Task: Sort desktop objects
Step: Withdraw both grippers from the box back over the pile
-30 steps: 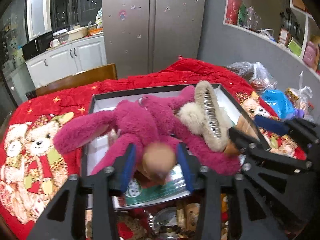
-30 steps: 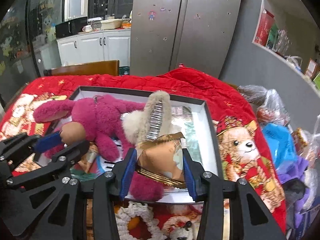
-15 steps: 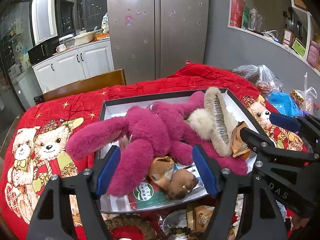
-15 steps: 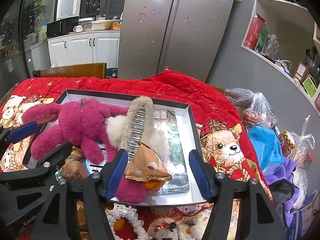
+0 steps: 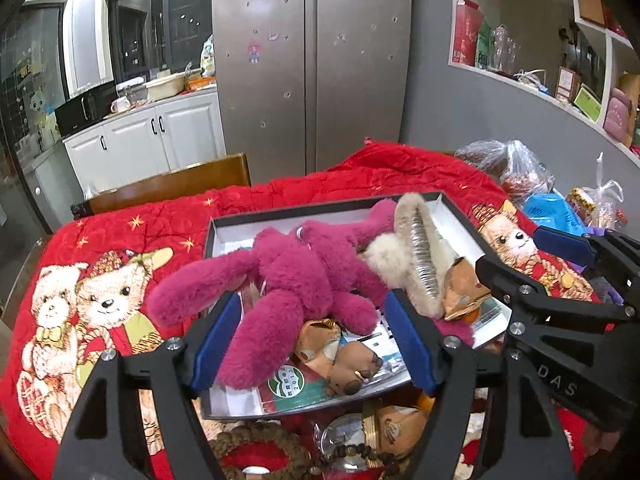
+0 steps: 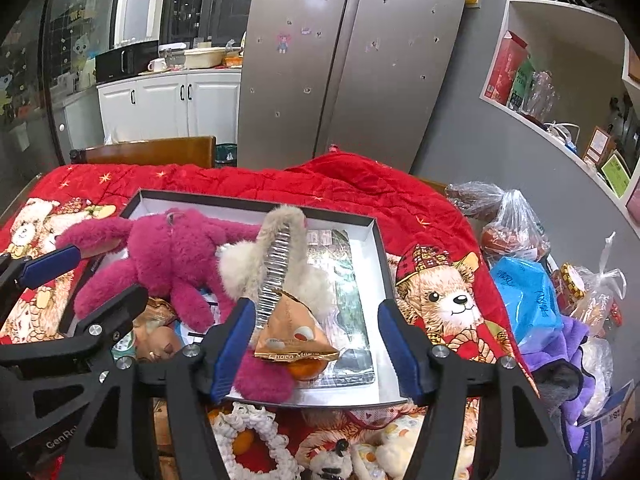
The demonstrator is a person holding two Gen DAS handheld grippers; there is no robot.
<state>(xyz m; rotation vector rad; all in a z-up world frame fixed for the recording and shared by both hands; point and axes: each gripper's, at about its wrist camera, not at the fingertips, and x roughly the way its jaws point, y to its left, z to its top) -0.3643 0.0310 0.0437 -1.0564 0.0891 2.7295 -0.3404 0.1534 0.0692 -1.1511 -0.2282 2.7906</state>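
A shallow black-rimmed box (image 5: 320, 210) sits on the red quilt. In it lie a pink plush (image 5: 296, 276), beige furry earmuffs (image 5: 416, 248), a small brown toy (image 5: 352, 364) and a gold snack packet (image 6: 296, 332). My left gripper (image 5: 312, 340) hangs open above the box's near edge; the brown toy and a plush leg lie below its pads, untouched. My right gripper (image 6: 316, 350) is open too, and the gold packet rests on the plush's foot between its fingers, clear of both pads. The right gripper's fingers (image 5: 560, 240) show at the right of the left wrist view.
Loose items lie in front of the box: a bead string (image 5: 248, 440), a white crocheted ring (image 6: 248, 432) and a small bear toy (image 6: 332, 456). Plastic bags (image 6: 516, 232) and a blue pouch (image 6: 524, 300) crowd the right. A wooden chair back (image 5: 172, 184) stands behind.
Both grippers opened. The left let go of the brown toy and the right let go of the gold packet; both now lie in the box. The left gripper drew up and back a little.
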